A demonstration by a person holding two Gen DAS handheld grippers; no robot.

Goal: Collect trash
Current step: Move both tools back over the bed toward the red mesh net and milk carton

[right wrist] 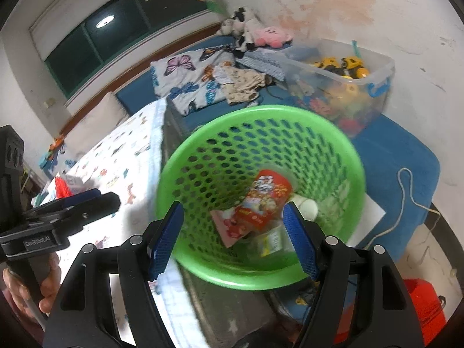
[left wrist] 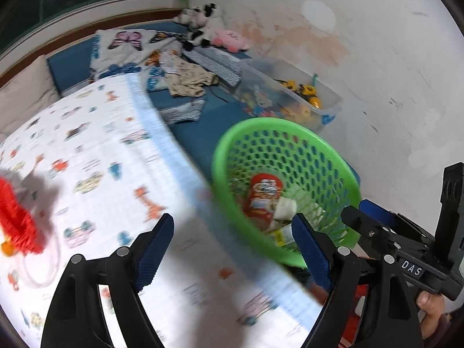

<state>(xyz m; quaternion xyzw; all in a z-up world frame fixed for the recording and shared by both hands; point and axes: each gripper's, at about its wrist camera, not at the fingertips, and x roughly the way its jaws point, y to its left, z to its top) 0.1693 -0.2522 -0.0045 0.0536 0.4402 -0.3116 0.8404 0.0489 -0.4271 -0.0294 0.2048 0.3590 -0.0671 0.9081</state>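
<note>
A green mesh basket [left wrist: 261, 124] [right wrist: 246, 110] stands beside the bed. In it lie a red snack pack [left wrist: 264, 194] [right wrist: 266, 200], a pink wrapper [right wrist: 229, 226] and a crumpled white piece [left wrist: 285, 207]. My left gripper [left wrist: 233, 223] hovers open over the patterned bedsheet [left wrist: 101, 150], just left of the basket, with nothing between its pads. A blurred red fuzzy object [left wrist: 17, 217] lies on the sheet at the far left. My right gripper [right wrist: 233, 207] hangs open above the basket's near side, gripping nothing. Each gripper shows at the edge of the other's view.
A clear tub of toys [left wrist: 304, 92] [right wrist: 348, 81] sits on the blue mat [right wrist: 391, 150] by the wall. Clothes [left wrist: 188, 78], a butterfly pillow and plush toys [left wrist: 203, 23] lie behind. A white cord [right wrist: 406, 191] crosses the mat. A red object [right wrist: 423, 310] is at bottom right.
</note>
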